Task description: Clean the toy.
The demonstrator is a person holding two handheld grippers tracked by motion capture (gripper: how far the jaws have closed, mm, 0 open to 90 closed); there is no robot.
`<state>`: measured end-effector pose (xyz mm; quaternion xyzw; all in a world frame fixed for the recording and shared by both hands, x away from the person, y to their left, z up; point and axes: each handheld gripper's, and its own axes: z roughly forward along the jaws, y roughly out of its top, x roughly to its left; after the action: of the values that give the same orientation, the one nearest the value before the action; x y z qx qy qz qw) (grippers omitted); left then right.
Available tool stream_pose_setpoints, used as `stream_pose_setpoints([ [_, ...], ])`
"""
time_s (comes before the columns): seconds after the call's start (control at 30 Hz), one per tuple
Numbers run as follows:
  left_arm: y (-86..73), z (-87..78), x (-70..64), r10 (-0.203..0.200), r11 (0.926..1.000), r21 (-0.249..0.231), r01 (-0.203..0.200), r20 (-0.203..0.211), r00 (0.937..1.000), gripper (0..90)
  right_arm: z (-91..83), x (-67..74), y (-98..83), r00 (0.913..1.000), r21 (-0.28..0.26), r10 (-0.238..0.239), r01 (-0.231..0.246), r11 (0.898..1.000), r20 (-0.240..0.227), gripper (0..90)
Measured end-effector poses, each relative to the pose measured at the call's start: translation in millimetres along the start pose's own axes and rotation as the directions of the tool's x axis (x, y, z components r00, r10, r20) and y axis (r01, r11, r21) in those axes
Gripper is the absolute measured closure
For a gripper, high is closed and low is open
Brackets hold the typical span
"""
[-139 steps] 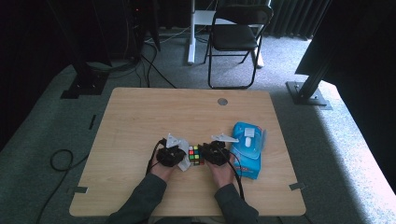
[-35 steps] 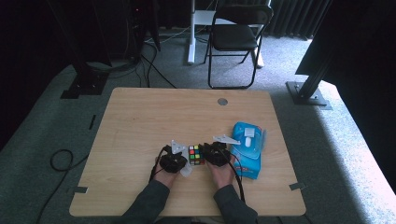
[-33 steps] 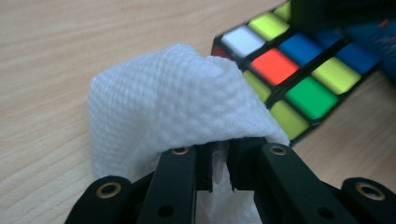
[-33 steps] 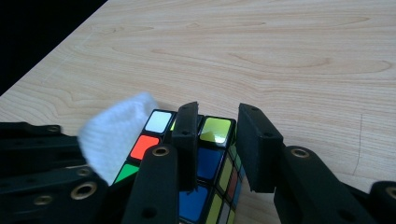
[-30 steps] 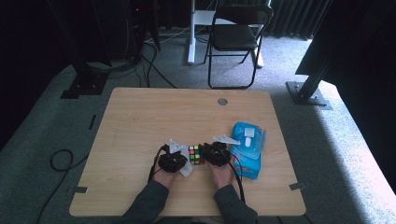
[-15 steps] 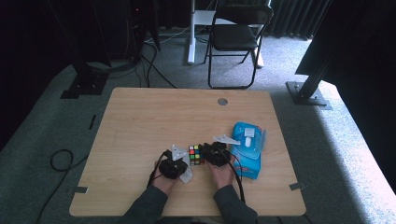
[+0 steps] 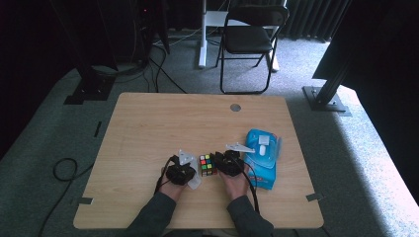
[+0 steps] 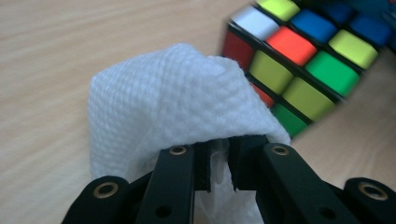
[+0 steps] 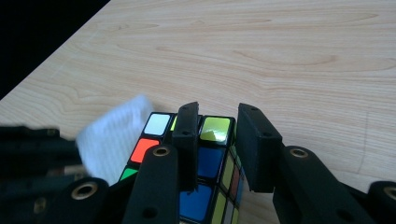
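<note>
2 grippers meet over a puzzle cube (image 7: 208, 165) near the front middle of the wooden table (image 7: 148, 123). In the high view the cube sits right between them, the left gripper (image 7: 190, 174) on one side and the right gripper (image 7: 220, 164) on the other, each held in a hand coming up from the bottom edge.

In the left gripper view the jaws are pinched down narrow on a folded white wipe (image 8: 177, 107), the cloth bunched between the pads and draped over their tips. The wipe pushes up against the cube's side, covering part of the red and orange stickers, so wipe and cube look like they're touching.

In the right gripper view the jaws are clamped on a corner part of the cube (image 9: 205, 163): 1 jaw lies across the top face between the white and yellow-green stickers, the other hugs the far side. The white wipe (image 9: 114, 135) shows just beside the cube's left edge there.

Off to the right of the right hand, a blue pack of wipes (image 7: 263, 157) lies flat on the table, just beside the gripper
</note>
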<state>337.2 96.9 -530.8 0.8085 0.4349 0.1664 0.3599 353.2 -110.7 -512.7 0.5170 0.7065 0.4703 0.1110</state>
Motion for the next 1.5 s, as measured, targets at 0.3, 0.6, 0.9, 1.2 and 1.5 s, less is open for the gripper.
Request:
stream_pose_setpoints([
  [0.3,7.0,-1.0,15.5,-0.021,0.9995,-0.026,0.021,-0.016,0.9997,80.5,2.8,5.9,-1.8,0.9978,0.014,-0.027,0.028,1.0,-0.061,70.3],
  [0.6,4.2,1.0,11.4,-0.002,0.9997,-0.023,0.002,0.004,1.0,80.9,4.6,8.6,-0.7,0.9959,0.024,-0.05,0.052,0.998,-0.075,69.7],
  [0.9,3.2,-2.7,-0.2,-0.003,0.9997,-0.025,0.004,0.019,0.9998,81.5,7.7,8.7,4.9,0.9985,0.026,-0.051,0.052,0.998,-0.018,64.5],
  [1.2,2.0,-5.1,-7.1,0.012,0.9995,-0.031,-0.011,0.038,0.9992,80.3,-3.5,7.3,3.1,0.9983,0.0,-0.05,0.05,0.999,0.028,57.1],
  [1.5,1.3,-5.5,-17.4,0.015,0.9992,-0.037,-0.013,0.063,0.9979,79.9,-15.2,5.1,-8.2,0.9992,0.007,-0.024,0.023,1.0,0.033,58.7],
])
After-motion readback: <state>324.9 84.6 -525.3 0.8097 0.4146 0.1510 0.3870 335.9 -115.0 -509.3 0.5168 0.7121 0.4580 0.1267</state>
